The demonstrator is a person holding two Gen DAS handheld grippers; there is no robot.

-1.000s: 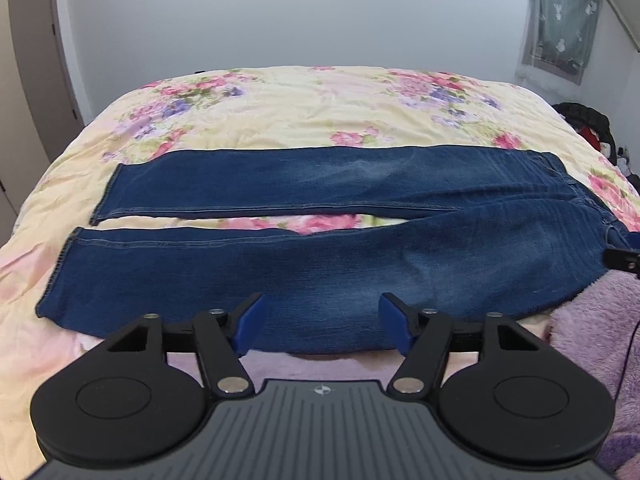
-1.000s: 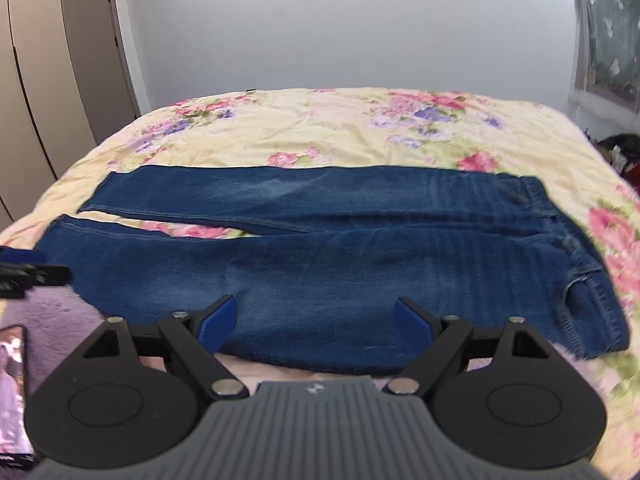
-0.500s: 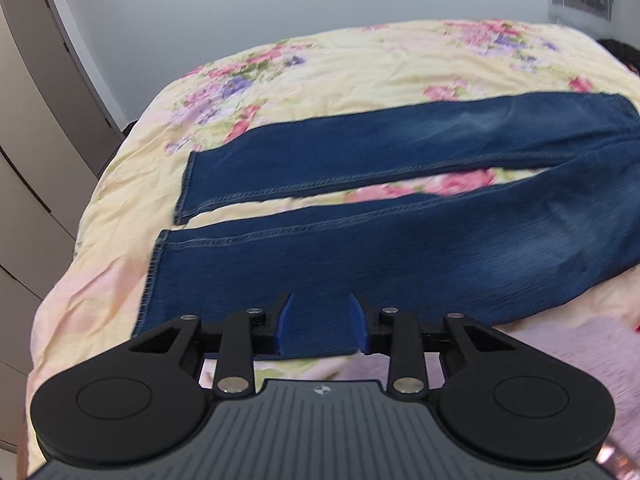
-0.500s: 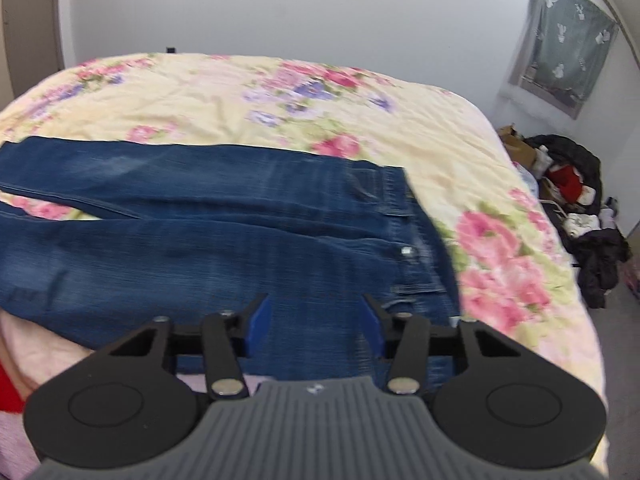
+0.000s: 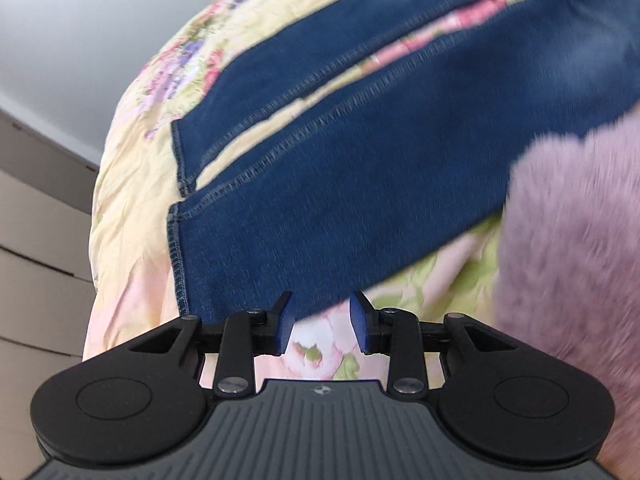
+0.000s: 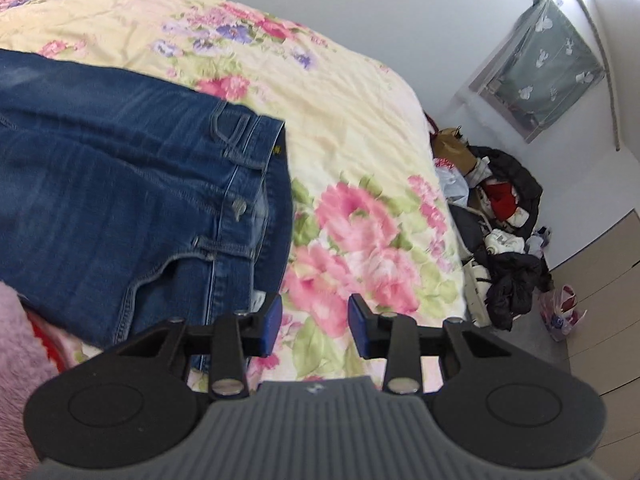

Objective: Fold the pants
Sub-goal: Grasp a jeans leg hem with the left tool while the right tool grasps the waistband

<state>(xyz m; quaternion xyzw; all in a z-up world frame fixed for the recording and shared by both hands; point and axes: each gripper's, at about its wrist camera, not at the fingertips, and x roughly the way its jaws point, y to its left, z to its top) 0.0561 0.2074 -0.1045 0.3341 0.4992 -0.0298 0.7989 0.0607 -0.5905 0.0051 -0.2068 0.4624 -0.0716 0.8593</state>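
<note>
Blue jeans [image 5: 360, 180] lie flat on a flowered bedspread [image 5: 132, 184], legs side by side with a narrow gap between them. My left gripper [image 5: 321, 316] hovers low at the near leg's hem corner. Its blue pads stand apart, and the denim's near edge shows just beyond their tips, unpinched. In the right wrist view the jeans [image 6: 120, 200] end at the waistband [image 6: 256, 168] with its button. My right gripper [image 6: 316, 316] hangs over the bedspread [image 6: 360, 128] just right of the waistband's near corner. Its jaws are closing, with only bedding between them.
A fuzzy purple fabric [image 5: 568, 240] lies on the bed's near side, also at the right view's left edge as purple fabric [image 6: 16, 340]. A heap of clothes and bags [image 6: 504, 232] covers the floor beside the bed. Wardrobe fronts [image 5: 40, 240] stand past the bed's left edge.
The left gripper swung left and down to the leg hems and rolled. The right gripper travelled right to the waistband end. Both pairs of jaws narrowed.
</note>
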